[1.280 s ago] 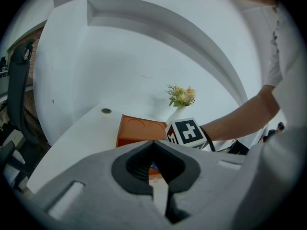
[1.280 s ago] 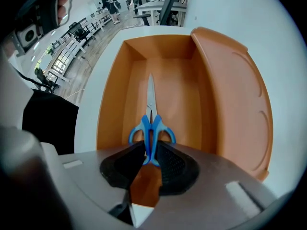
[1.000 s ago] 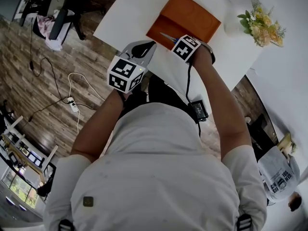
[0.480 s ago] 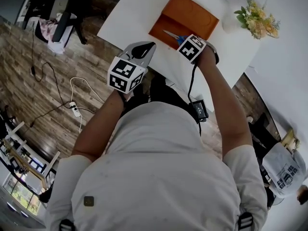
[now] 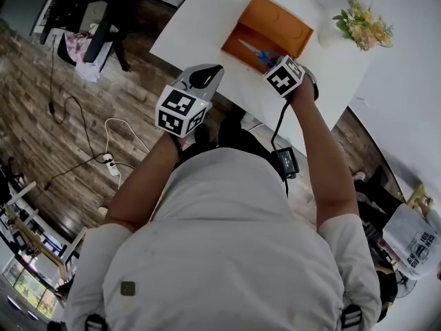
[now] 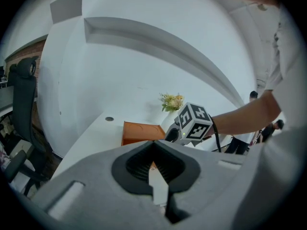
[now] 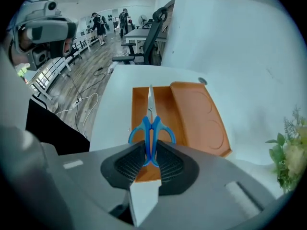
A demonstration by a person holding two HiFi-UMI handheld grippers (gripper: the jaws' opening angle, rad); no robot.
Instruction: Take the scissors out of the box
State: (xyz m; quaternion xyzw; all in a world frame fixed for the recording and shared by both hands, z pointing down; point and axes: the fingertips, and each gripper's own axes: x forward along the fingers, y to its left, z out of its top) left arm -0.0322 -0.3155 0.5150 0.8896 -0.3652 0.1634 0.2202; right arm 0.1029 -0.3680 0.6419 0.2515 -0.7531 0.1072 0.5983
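Right gripper (image 7: 151, 147) pinches the scissors (image 7: 151, 126) just above the box (image 7: 138, 104); left gripper (image 6: 153, 145), jaws together, empty; lift straight up, well clear of the box.

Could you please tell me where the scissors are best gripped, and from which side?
By the scissors' blue handles, where the two loops meet, coming from above the box at the handle end: the closed blades are thin and pointed. The right gripper is shut there.

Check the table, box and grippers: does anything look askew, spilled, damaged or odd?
Nothing stands out. The orange box sits open on the white table; the right gripper holds the blue scissors by their handles.
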